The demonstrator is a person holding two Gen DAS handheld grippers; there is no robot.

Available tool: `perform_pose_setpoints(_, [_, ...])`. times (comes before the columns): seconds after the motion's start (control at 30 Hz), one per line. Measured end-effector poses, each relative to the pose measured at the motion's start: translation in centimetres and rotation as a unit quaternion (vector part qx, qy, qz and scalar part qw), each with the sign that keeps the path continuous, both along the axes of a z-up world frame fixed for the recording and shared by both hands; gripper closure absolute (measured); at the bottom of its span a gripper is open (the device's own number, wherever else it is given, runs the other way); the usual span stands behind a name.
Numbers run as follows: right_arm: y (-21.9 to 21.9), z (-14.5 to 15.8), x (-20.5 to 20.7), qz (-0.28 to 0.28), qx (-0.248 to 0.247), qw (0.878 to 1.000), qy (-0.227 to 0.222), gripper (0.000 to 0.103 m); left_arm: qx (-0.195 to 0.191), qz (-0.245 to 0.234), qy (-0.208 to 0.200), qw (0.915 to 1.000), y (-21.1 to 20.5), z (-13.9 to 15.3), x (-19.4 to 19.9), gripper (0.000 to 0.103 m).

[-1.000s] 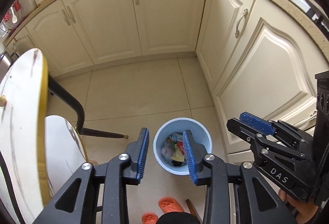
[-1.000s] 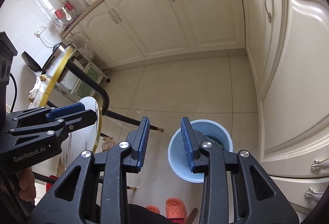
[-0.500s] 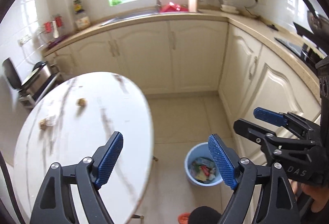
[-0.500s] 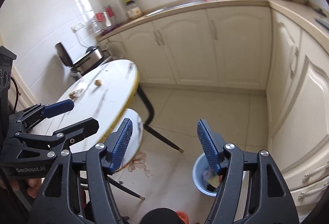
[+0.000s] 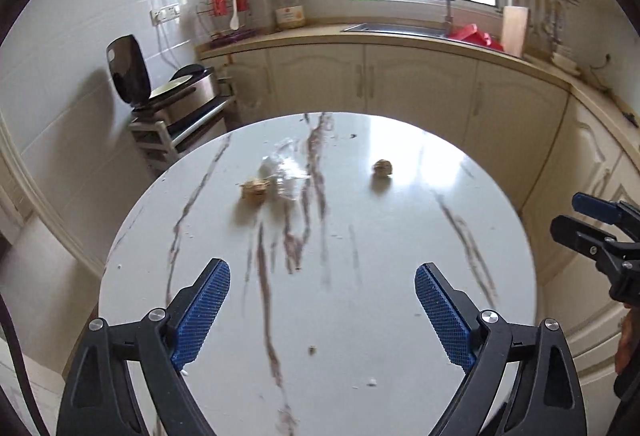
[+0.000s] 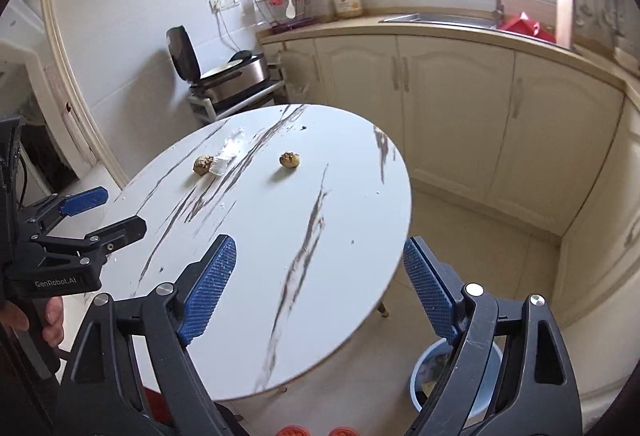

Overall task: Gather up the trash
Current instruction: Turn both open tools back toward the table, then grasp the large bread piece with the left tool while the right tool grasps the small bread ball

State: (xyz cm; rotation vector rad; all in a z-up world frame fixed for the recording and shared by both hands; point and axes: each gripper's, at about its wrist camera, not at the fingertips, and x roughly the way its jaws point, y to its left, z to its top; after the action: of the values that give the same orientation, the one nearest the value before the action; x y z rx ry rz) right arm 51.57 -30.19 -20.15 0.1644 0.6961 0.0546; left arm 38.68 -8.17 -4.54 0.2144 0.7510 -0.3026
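Note:
A round white marble table (image 5: 360, 316) (image 6: 280, 256) carries two crumpled brown paper balls, one to the left (image 5: 253, 189) (image 6: 203, 164) and one to the right (image 5: 383, 167) (image 6: 289, 159), and a clear plastic wrapper (image 5: 286, 172) (image 6: 226, 154) beside the left ball. My left gripper (image 5: 322, 310) is open and empty above the near part of the table. My right gripper (image 6: 320, 288) is open and empty over the table's right edge. A blue trash bin (image 6: 456, 376) with trash in it stands on the floor, partly hidden behind my right finger.
Cream cabinets (image 5: 420, 92) run along the back and right under a counter with a sink (image 5: 400, 28). A metal rack with an open cooker (image 5: 176, 96) stands at the left wall. Small crumbs (image 5: 312, 350) lie on the table. Orange slippers (image 6: 316, 430) lie on the floor.
Both grippers have swung up from the blue bin on the floor to the tabletop, and both have opened wider. The bin has left the left wrist view.

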Motion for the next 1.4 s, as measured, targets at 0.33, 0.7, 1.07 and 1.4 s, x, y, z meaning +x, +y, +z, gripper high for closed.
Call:
perform_pose_setpoints(0.33, [3.5, -4.7, 12.3, 0.043, -0.039, 0.995, 0.084, 0.018, 0.007, 0.057, 0.064, 0.9963, 1.8, -3.4, 9.8, 0.012])
perform_pose_setpoints(0.7, [3.9, -6.6, 19.1, 0.056, -0.052, 0.992, 0.102, 0.029, 0.028, 0.05, 0.074, 0.9957, -0.3, -6.0, 17.6, 0.012])
perform_pose_setpoints(1.07, [4.0, -6.6, 19.1, 0.084, -0.055, 0.99, 0.094, 0.077, 0.025, 0.054, 0.074, 0.9954, -0.7, -8.0, 22.0, 0.014])
perform_pose_setpoints(1.4, [2.8, -6.1, 16.7, 0.088, -0.027, 0.992, 0.089, 0.077, -0.006, 0.03, 0.095, 0.995, -1.6, -8.9, 23.1, 0.078])
